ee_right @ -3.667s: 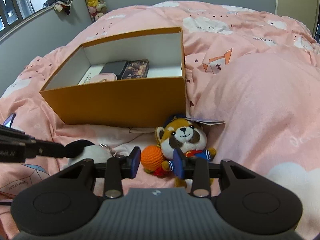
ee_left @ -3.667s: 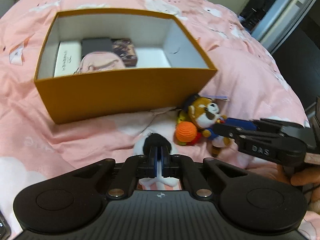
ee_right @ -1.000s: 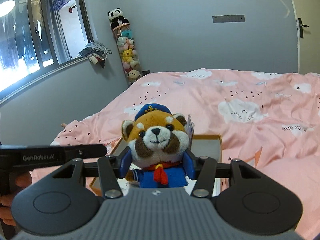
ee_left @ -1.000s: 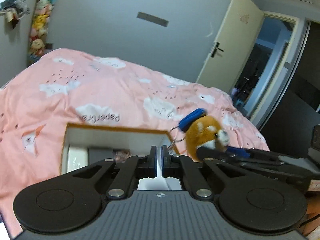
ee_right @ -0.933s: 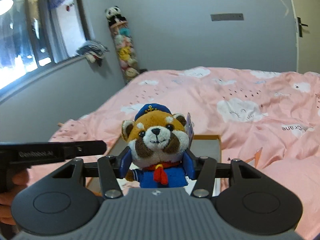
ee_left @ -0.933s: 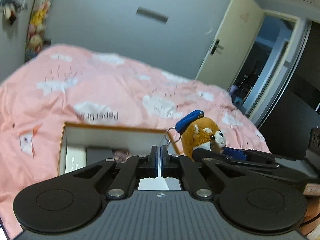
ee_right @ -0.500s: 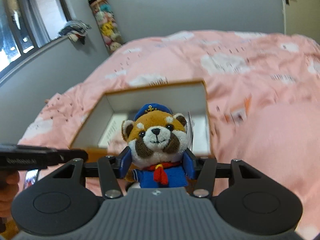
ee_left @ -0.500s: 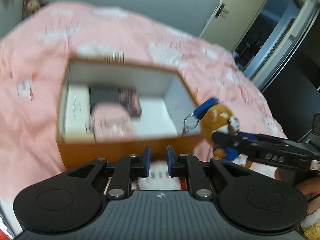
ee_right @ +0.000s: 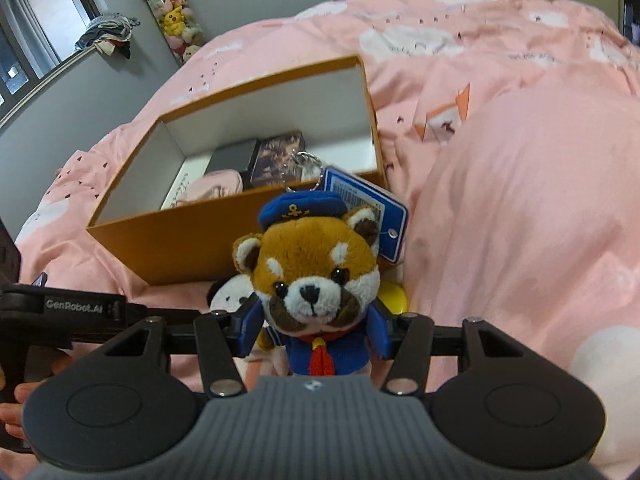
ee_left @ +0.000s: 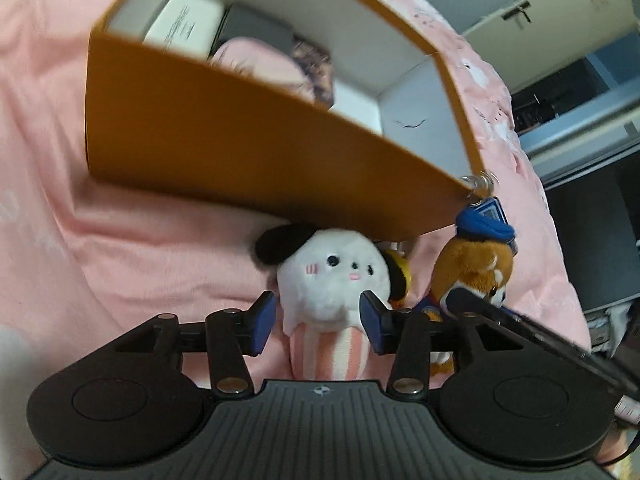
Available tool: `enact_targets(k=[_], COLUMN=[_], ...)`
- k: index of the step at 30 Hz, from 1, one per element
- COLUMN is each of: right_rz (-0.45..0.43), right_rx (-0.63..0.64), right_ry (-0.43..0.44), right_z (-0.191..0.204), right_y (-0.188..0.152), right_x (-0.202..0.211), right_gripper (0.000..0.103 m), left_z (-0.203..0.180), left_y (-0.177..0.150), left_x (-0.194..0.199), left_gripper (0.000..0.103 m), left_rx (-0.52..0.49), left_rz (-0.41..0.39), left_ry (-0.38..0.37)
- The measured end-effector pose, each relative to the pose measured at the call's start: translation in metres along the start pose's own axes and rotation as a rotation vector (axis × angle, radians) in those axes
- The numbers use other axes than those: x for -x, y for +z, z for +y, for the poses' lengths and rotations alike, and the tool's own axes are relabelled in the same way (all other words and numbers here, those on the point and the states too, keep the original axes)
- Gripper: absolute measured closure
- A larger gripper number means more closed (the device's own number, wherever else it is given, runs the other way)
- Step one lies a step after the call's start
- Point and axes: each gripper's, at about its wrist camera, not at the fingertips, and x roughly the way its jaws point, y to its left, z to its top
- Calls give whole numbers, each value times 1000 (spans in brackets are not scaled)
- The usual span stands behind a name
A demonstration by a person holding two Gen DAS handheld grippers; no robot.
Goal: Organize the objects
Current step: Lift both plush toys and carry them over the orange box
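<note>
An open orange box (ee_left: 240,132) (ee_right: 224,236) sits on the pink bed with several items inside. My right gripper (ee_right: 314,334) is shut on a red panda plush (ee_right: 316,272) in a blue sailor cap, held just in front of the box; the plush also shows in the left wrist view (ee_left: 476,268). My left gripper (ee_left: 318,318) is open, its pads on either side of a white dog plush (ee_left: 332,276) with black ears that lies on the bed against the box's front wall. The white plush peeks out in the right wrist view (ee_right: 230,292).
Inside the box lie a white booklet (ee_left: 184,28), a dark case (ee_right: 234,158), a patterned case (ee_right: 278,152) and a pink pouch (ee_left: 256,60). A yellow object (ee_right: 394,292) lies behind the panda plush. The pink duvet (ee_right: 520,200) rises in a mound at right.
Both grippers dropped from high above the bed to just in front of the box. My left gripper opened and now straddles the white dog plush. The right still holds the panda.
</note>
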Motion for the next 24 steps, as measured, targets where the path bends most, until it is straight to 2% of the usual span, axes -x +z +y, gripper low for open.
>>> enact_targets(k=[3,5,9,11,14,19,24], right_rz=[47,76,98,105,113,119,120], right_rx=[-35,-61,-75,-75,-100,-127,-146], right_ry=[18,24,28,23,19,19,20], right_z=[-5,-9,-10,-9,-12,-17,-19], right_y=[-3,-5,-8,-8,-9,-10,-11], right_x=[-11,-17,-24,-27,-30,-32,-32], right_gripper=[47,47,47,47,47,46,46], left_z=[6,9,18,23,31,36,36], left_y=[0,0,1,1,0,2,3], left_x=[-9,-15,-23,-29,-37,-44,-42], left_gripper=[48,43,35,26,24,24,34], left_rx=[29,44,85,111,158,202,192], left_rz=[30,45,56,72,91,103,96], left_ry=[-1,-7,-48,-69,-113,-159,-171])
